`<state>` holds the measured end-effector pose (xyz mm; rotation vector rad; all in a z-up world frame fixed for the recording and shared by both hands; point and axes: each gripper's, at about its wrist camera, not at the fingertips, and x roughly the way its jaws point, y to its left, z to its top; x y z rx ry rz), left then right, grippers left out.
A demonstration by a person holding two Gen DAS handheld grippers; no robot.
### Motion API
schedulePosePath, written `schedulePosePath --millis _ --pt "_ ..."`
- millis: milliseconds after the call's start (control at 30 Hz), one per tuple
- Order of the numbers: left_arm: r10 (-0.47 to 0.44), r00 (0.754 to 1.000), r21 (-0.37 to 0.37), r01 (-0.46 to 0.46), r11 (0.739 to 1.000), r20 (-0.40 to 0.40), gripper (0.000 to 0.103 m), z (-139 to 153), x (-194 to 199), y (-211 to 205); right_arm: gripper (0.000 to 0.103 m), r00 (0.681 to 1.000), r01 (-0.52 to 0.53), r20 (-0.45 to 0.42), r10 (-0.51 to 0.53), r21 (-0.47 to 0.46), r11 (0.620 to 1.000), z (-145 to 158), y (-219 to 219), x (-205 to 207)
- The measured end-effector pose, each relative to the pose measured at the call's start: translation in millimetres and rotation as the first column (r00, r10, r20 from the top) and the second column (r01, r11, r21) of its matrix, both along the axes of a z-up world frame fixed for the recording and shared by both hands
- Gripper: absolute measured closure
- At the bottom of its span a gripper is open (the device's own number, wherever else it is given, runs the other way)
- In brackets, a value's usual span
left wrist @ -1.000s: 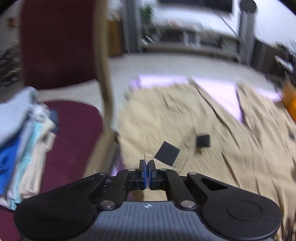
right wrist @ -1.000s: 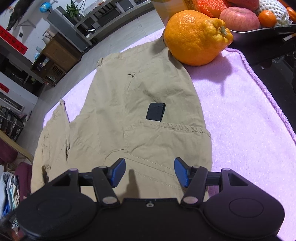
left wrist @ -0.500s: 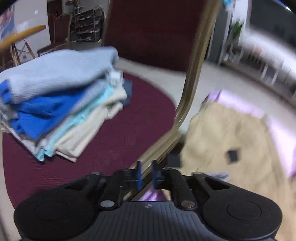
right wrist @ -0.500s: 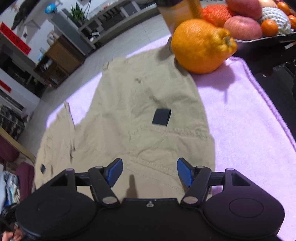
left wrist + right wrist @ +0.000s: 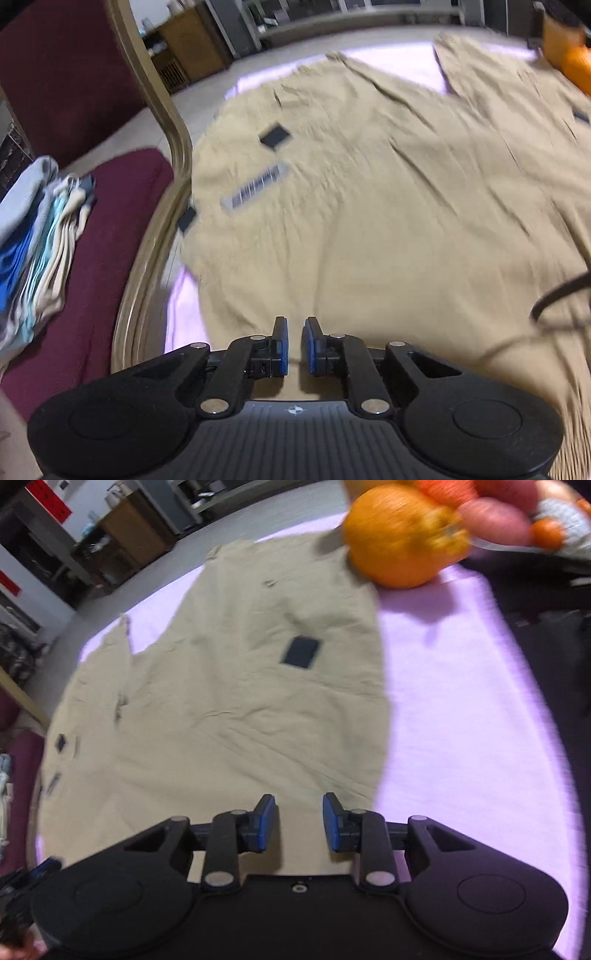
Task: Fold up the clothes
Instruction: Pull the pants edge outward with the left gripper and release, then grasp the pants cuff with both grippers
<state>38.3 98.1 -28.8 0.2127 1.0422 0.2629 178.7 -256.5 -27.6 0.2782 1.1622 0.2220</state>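
Observation:
Tan trousers (image 5: 388,206) lie spread flat on a lilac towel (image 5: 184,314); a black patch (image 5: 275,136) and a barcode label (image 5: 255,186) sit near their left edge. My left gripper (image 5: 294,332) hovers over the near edge of the cloth. Its jaws are opening, a narrow gap apart, and nothing is pinched between them. In the right wrist view the trousers (image 5: 229,709) fill the left and middle, with another black patch (image 5: 301,651) on them. My right gripper (image 5: 299,812) hangs over the near right part of the cloth. Its jaws are closing and the pads are clear of the fabric.
A maroon chair (image 5: 110,229) with a tan frame stands left of the towel, holding a stack of folded clothes (image 5: 33,240). A large orange citrus (image 5: 399,539) rests on the trousers' far corner, next to a tray of fruit (image 5: 517,517). A dark cable (image 5: 557,295) crosses the right side.
The left gripper swung out toward the chair and stack, then back over the trousers, and its shut jaws parted slightly. The right gripper's jaws came much closer together and its view shifted slightly.

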Motion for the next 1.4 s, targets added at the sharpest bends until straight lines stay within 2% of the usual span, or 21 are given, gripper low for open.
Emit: schedulePosePath --millis 33,133,200,267,333,400,467,500,633,733,867,900,933,1000,1067,1100,1133,1167,1233,1333,1400 --pt "-0.005 1.000 -0.020 0.006 1.000 0.027 0.092 8 -6 -2 0.072 1.000 0.016 0.021 -0.015 -0.001 1.000 7 -6 -6" --pt "-0.037 0.989 -0.111 0.053 0.992 0.144 0.091 31 -19 -13 0.057 0.995 0.058 0.086 -0.057 -0.001 0.998 27 -25 -22" --pt "-0.063 0.978 -0.156 0.095 0.983 0.198 0.090 41 -23 -26 0.056 0.995 0.076 0.066 -0.078 0.042 0.996 27 -37 -27" --pt "-0.092 0.973 -0.186 0.132 0.974 0.211 0.075 40 -23 -37 0.053 0.995 0.094 0.030 -0.097 0.095 0.991 25 -48 -33" --pt "-0.056 0.983 -0.189 0.089 0.978 0.174 0.073 32 -25 -42 0.052 0.995 0.100 -0.036 -0.095 0.144 0.985 13 -52 -43" --pt "0.036 0.987 -0.249 0.005 0.969 0.158 0.072 30 -37 -29 0.052 0.991 0.106 -0.103 -0.087 0.194 0.975 0 -55 -57" --pt "0.146 0.977 -0.356 -0.081 0.931 0.158 0.061 33 -59 -7 0.047 0.988 0.119 -0.126 -0.090 0.251 0.961 -8 -58 -80" --pt "0.200 0.968 -0.408 -0.122 0.905 0.154 0.060 34 -69 5 0.045 0.988 0.124 -0.125 -0.092 0.275 0.953 -9 -60 -92" --pt "0.321 0.940 -0.481 -0.229 0.846 0.118 0.055 32 -93 28 0.040 0.987 0.147 -0.114 -0.113 0.359 0.922 -12 -63 -132" --pt "0.316 0.947 -0.587 -0.227 0.777 0.053 0.055 17 -86 35 0.040 0.986 0.157 -0.119 -0.119 0.398 0.904 -16 -59 -148" --pt "0.271 0.963 -0.646 -0.202 0.736 0.008 0.057 2 -76 29 0.040 0.984 0.165 -0.125 -0.127 0.362 0.918 -25 -47 -152" --pt "0.259 0.966 -0.650 -0.193 0.735 0.005 0.057 -1 -73 26 0.040 0.985 0.160 -0.122 -0.125 0.348 0.924 -27 -43 -150" --pt "0.247 0.969 -0.654 -0.185 0.734 0.004 0.057 -3 -71 22 0.041 0.986 0.153 -0.114 -0.121 0.338 0.929 -29 -38 -148" --pt "0.221 0.975 -0.628 -0.156 0.763 0.025 0.061 -3 -67 13 0.046 0.990 0.129 -0.092 -0.105 0.325 0.937 -31 -28 -146" --pt "0.193 0.980 -0.598 -0.127 0.791 0.046 0.072 -2 -63 5 0.063 0.995 0.096 -0.065 -0.081 0.298 0.950 -30 -16 -144" --pt "0.190 0.980 -0.586 -0.123 0.801 0.055 0.080 -2 -63 3 0.071 0.997 0.080 -0.045 -0.070 0.274 0.958 -29 -10 -143" --pt "0.199 0.978 -0.590 -0.126 0.798 0.060 0.093 1 -64 4 0.091 0.998 0.063 -0.025 -0.059 0.250 0.966 -28 -3 -143" --pt "0.208 0.976 -0.595 -0.130 0.793 0.065 0.093 5 -65 5 0.096 0.998 0.057 -0.001 -0.058 0.235 0.970 -23 0 -144" --pt "0.228 0.971 -0.611 -0.134 0.780 0.078 0.094 15 -70 7 0.098 0.995 0.065 0.056 -0.080 0.235 0.970 -9 0 -149" --pt "0.252 0.965 -0.673 -0.139 0.726 0.073 0.094 32 -86 13 0.099 0.981 0.108 0.121 -0.150 0.296 0.949 20 -16 -166" --pt "0.262 0.964 -0.702 -0.151 0.696 0.053 0.094 37 -93 14 0.099 0.975 0.125 0.140 -0.173 0.301 0.945 32 -26 -179"
